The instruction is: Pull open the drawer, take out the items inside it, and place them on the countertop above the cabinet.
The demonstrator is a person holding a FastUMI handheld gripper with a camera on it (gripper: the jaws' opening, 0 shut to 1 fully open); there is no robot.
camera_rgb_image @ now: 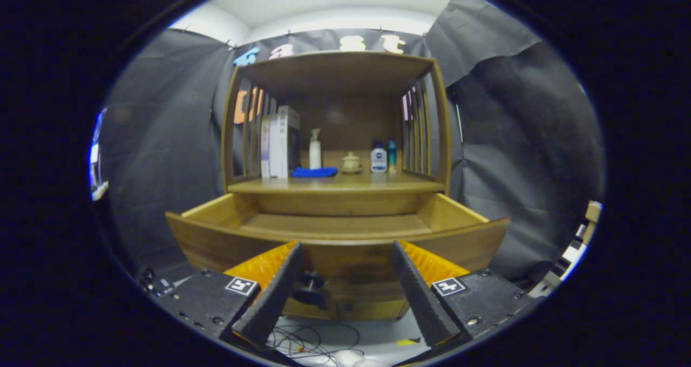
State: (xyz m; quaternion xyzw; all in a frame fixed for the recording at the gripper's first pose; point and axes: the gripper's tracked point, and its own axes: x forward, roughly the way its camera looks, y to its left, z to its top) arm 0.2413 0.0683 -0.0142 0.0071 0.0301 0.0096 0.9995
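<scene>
A wooden cabinet stands ahead, its drawer [337, 229] pulled out toward me with only bare wood showing inside. The drawer's dark knob [311, 289] sits on its front panel between my fingers, nearer the left one. My gripper [345, 248] is open, fingertips level with the drawer's front rim and nothing held. On the countertop [337, 183] above the drawer rest a folded blue cloth [314, 171], a white spray bottle [315, 148], a small lidded pot [351, 163], a white bottle [378, 158] and a teal bottle [392, 155].
Upright boxes [279, 141] stand at the countertop's left, by the slatted side wall. A shelf roof closes the space above. Loose cables [307, 340] lie on the floor under the drawer. Pale furniture [572, 253] stands off to the right.
</scene>
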